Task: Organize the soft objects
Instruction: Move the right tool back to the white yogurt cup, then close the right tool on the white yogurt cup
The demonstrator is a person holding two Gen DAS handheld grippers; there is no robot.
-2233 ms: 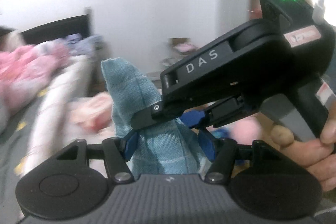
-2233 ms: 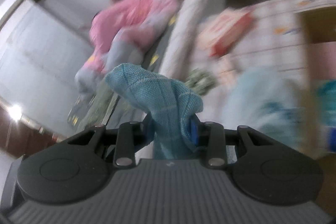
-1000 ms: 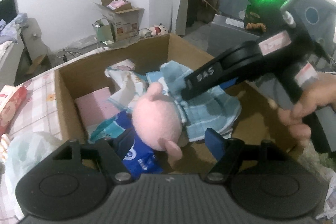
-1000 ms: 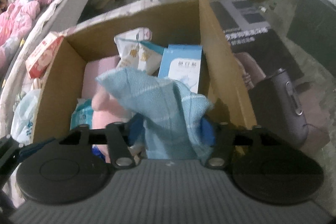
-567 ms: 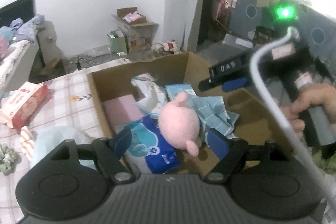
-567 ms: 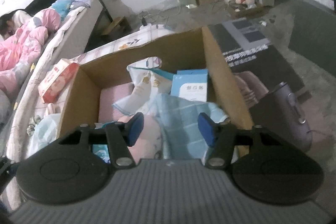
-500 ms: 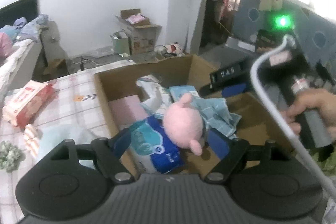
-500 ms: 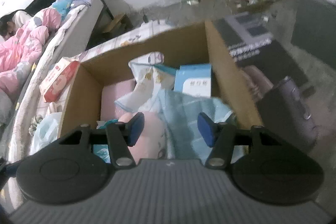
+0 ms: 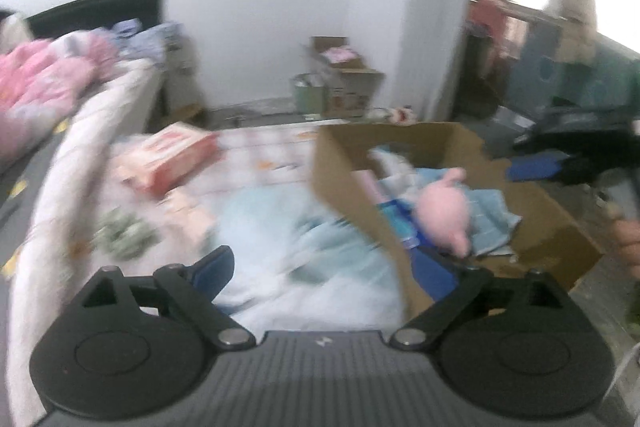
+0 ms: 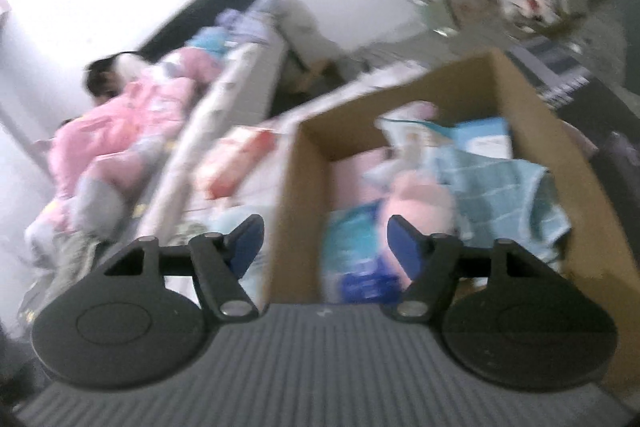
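Note:
The cardboard box (image 9: 344,183) (image 10: 304,187) stands on the checked bed cover and holds a pink plush pig (image 9: 440,211) (image 10: 420,199), the light blue checked towel (image 9: 490,215) (image 10: 504,195), a blue-and-white pack (image 10: 352,259) and other packs. My left gripper (image 9: 324,271) is open and empty, above a pale blue soft bundle (image 9: 296,247) left of the box. My right gripper (image 10: 324,243) is open and empty, over the box's left wall; it also shows at the right edge of the left wrist view (image 9: 560,163). Both views are blurred.
A red-and-white tissue pack (image 9: 172,159) (image 10: 236,163) and a green scrunchie (image 9: 124,235) lie on the bed left of the box. A person in pink (image 10: 120,131) lies further left. Boxes and bags (image 9: 340,83) stand on the floor by the wall.
The towel was let go into the box and both grippers opened. Both have since pulled back and swung left, away from the box's middle.

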